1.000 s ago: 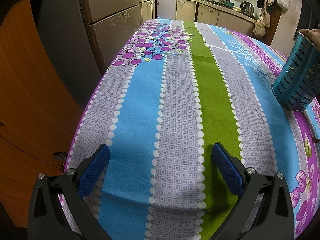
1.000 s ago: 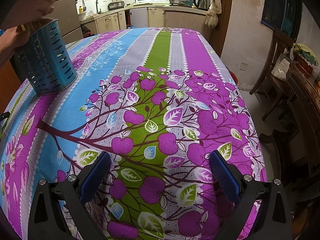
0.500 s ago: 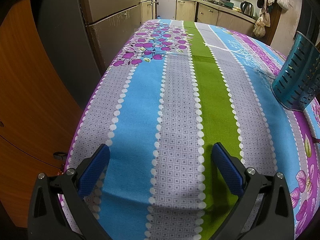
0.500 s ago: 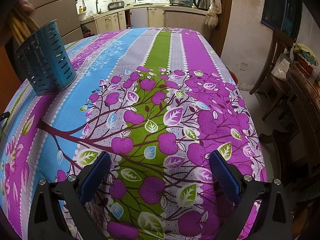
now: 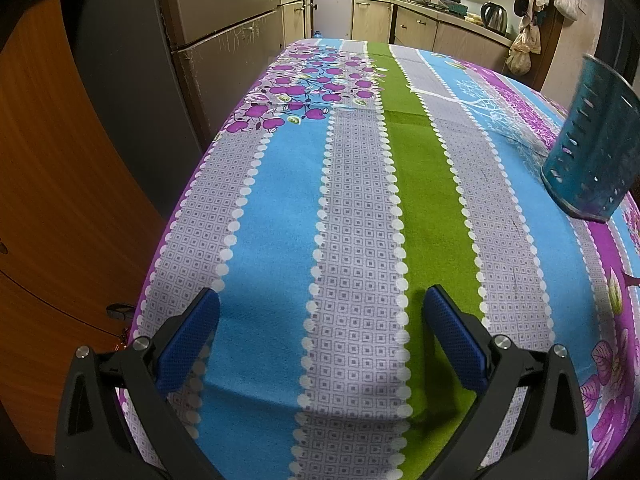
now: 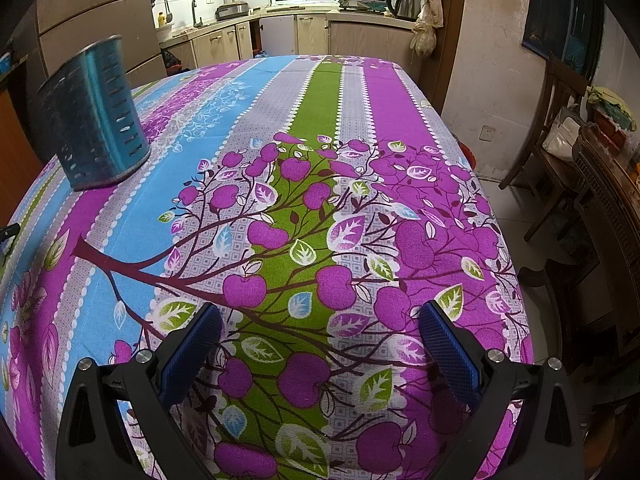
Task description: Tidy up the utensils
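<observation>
Claws first, since they sit nearest my cameras. My left claw (image 5: pixel 320 312) is spread wide, its blue pads (image 5: pixel 188 344) well apart with nothing between them — below the gap I see only the tablecloth (image 5: pixel 360 200), grey checked and blue stripes with a green band running under the right-hand pad. My right claw (image 6: pixel 320 320) is just as wide, also holding nothing; under it the cloth shows purple fruit and leaves on dark branches. I cannot tell from either view whether the fingertips touch the cloth or hang just above it.

Farther out, the utensil holder (image 5: pixel 592 144) — a blue-green metal cup with rows of slots in its wall — stands on the table toward the middle. From the left camera it is off to the right edge, well apart from that claw; from the right camera the same cup (image 6: pixel 96 120) sits at the far left, again well clear of the pads. It looks slightly tilted in both views and a little blurred, so I cannot say whether its base lies flat. I cannot see inside it.

Beyond the table's far end are kitchen cabinets (image 5: pixel 372 20) along the wall, a kettle (image 6: pixel 402 2) on the counter, and a fridge (image 5: pixel 224 40) to the left. Wooden chairs (image 6: pixel 560 152) stand at the right.
</observation>
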`<state>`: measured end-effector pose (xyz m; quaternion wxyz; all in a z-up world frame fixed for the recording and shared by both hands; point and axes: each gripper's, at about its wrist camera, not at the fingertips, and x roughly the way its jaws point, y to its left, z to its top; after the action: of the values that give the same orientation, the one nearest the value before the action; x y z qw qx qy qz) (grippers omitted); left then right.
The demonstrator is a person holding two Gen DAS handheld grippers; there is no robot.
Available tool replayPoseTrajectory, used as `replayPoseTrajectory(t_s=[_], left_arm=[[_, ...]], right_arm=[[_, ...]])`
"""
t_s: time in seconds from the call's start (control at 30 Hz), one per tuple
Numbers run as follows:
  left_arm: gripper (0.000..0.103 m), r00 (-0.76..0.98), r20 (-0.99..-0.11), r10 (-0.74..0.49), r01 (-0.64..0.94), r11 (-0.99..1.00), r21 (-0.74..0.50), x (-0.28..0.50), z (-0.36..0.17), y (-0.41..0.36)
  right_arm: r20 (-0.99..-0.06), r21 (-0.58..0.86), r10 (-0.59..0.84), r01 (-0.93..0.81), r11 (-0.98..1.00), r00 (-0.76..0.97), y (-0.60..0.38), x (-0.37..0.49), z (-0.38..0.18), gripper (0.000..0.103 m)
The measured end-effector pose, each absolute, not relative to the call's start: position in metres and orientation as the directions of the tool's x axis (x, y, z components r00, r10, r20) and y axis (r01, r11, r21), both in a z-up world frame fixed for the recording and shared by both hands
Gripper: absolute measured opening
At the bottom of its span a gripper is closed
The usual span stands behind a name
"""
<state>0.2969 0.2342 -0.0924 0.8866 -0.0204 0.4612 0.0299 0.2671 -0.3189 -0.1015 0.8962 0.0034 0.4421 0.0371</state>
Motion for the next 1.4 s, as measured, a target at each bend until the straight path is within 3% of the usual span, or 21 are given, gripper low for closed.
replayPoseTrajectory(t_s=[1.4], left_arm=[[0.098, 0.573, -0.819, 0.035, -0.073, 0.997, -0.008, 0.2967, -0.0922, 0.2352]], right_arm=[[-0.792, 0.039, 0.069, -0.063, 0.997, 0.606, -0.3176, 0.2687, -0.1012, 0.099]])
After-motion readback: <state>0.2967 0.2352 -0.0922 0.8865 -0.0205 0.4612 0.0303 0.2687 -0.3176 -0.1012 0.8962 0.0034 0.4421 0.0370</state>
